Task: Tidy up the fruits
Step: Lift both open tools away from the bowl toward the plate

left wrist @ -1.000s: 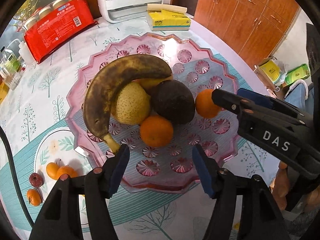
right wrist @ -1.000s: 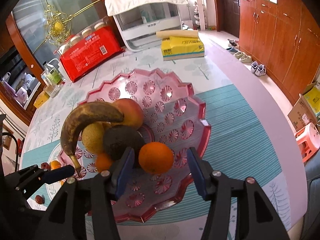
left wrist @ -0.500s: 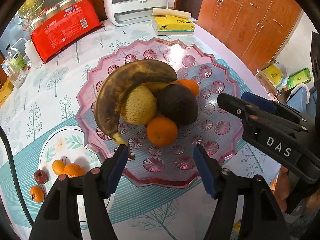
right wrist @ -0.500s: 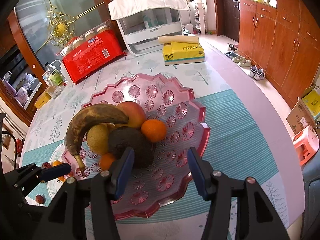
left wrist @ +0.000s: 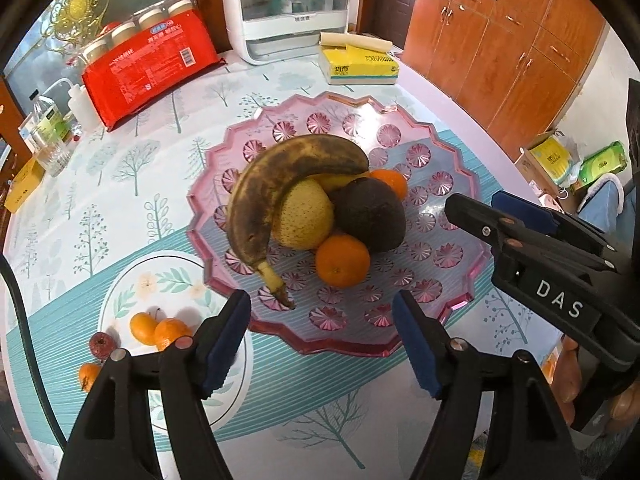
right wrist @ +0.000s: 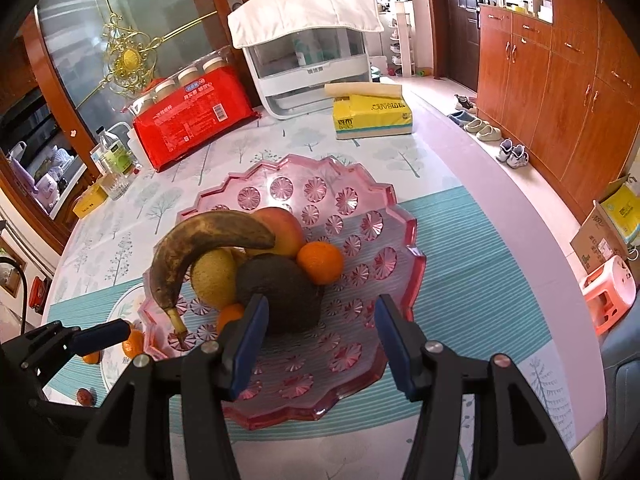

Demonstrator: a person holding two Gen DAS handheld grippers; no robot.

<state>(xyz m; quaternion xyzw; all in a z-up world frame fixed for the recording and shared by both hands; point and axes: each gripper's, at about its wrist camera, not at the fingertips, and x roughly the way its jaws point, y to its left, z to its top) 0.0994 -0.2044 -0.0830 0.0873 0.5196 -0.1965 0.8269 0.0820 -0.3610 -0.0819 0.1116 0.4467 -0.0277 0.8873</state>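
The left hand-held gripper [left wrist: 322, 338] was held empty, its jaws just having been opening, above the near rim of the scalloped pink glass fruit dish [left wrist: 460, 240]. The right hand-held gripper [right wrist: 318, 344] was held partly open and empty, a dark avocado [right wrist: 280, 292] lying just ahead.

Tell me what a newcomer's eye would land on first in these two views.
The blackened banana arching over a pile of fruit in the pink scalloped tray at the table's centre, beside a dark avocado. Next, the red package at the table's far left and the small fruits on the floral plate, near left.
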